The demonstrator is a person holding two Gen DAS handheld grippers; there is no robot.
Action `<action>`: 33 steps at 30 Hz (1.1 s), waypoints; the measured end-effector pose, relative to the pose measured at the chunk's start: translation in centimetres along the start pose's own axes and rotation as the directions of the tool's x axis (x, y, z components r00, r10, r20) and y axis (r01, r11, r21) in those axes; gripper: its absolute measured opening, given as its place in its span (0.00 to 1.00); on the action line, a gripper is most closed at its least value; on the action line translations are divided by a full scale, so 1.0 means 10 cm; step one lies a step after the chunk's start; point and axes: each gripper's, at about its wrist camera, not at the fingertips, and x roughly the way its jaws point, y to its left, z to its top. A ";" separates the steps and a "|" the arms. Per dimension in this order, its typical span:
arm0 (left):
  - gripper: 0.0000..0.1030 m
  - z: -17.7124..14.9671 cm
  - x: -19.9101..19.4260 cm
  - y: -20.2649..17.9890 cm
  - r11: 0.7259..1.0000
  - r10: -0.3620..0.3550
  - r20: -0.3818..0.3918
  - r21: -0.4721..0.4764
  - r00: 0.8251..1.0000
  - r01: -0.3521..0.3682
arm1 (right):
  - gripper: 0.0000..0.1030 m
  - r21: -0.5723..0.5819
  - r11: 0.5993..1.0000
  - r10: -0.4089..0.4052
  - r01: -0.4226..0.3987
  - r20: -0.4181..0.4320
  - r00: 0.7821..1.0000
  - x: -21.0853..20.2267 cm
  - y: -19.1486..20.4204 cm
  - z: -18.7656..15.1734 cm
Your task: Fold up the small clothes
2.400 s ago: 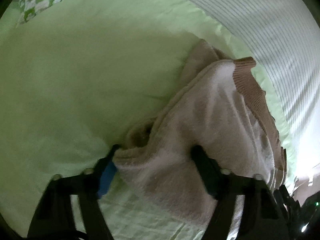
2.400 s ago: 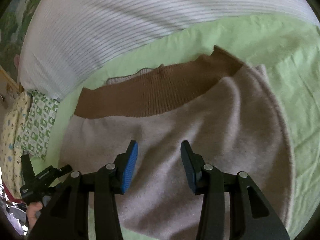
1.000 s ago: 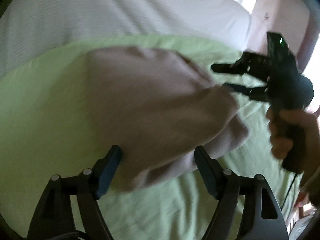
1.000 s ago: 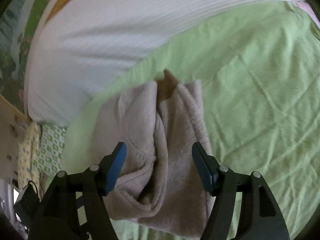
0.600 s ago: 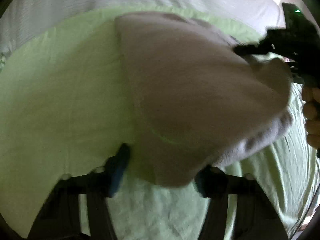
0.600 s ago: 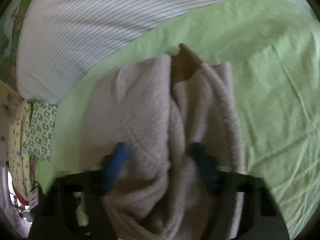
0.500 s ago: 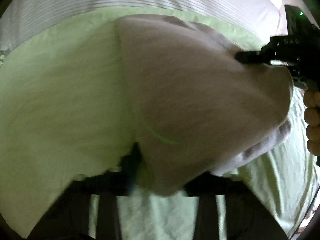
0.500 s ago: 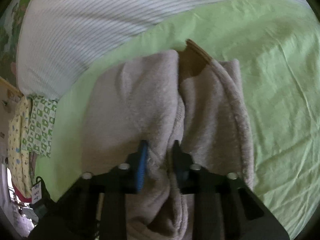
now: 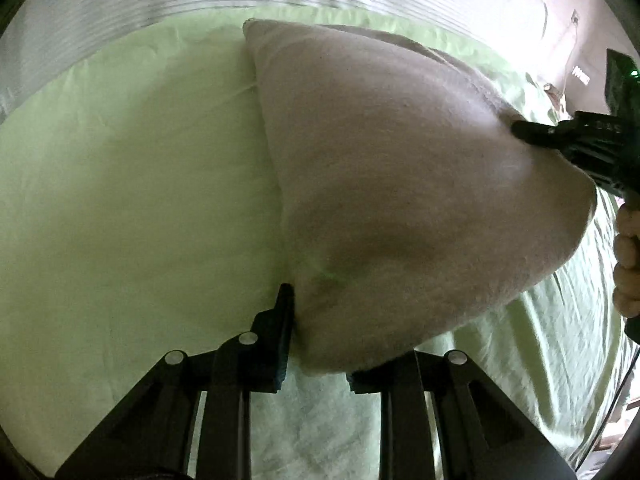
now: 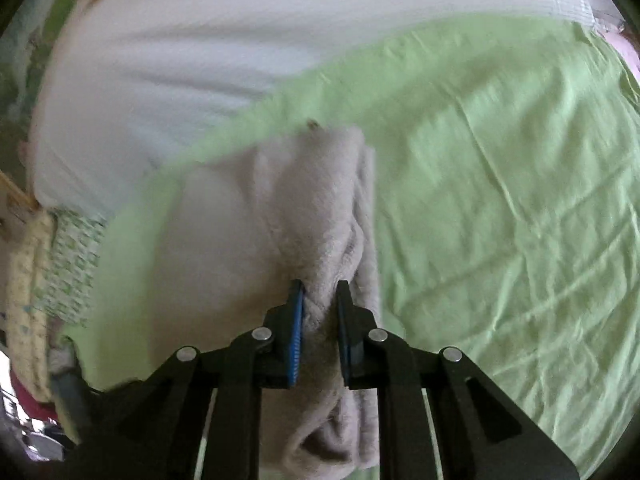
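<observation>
Fleece, pale beige and thick, makes up the small garment [image 9: 400, 200], which lies bundled on the light green bed sheet [image 9: 120, 200], already doubled over on itself so that several plush layers show along its near edge. It looks like little trousers, though now only a sliver of brown trim peeks out at the far end in the right wrist view.

A second ago both claws hung spread over the cloth. Both have just been closing, and each now has cloth between its pads. The left claw [image 9: 316, 344] is pinching the near rounded corner of the bundle; one finger is plain to see against the cloth and the other is mostly buried beneath it. The right claw [image 10: 320, 316] is pressed together on a bunched ridge of folded layers, blue pad [image 10: 297, 328] tight against the fleece. From the left wrist view that same right claw bites the far side of the bundle, with the person's hand [image 9: 628, 256] on its handle.

So the garment is gripped at two ends at once. My guess is that the next fold, or a lift to carry the bundle aside, is about to start. The risk is that the thick layers slide apart when raised.

Beyond the sheet lies a white striped cover [image 10: 180, 60].
</observation>
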 end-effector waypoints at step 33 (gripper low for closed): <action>0.46 0.10 -0.47 0.28 0.977 -0.140 0.033 -0.155 0.990 0.143 | 0.56 -0.113 0.984 -0.138 0.138 0.005 0.990 -0.23 0.20 -0.28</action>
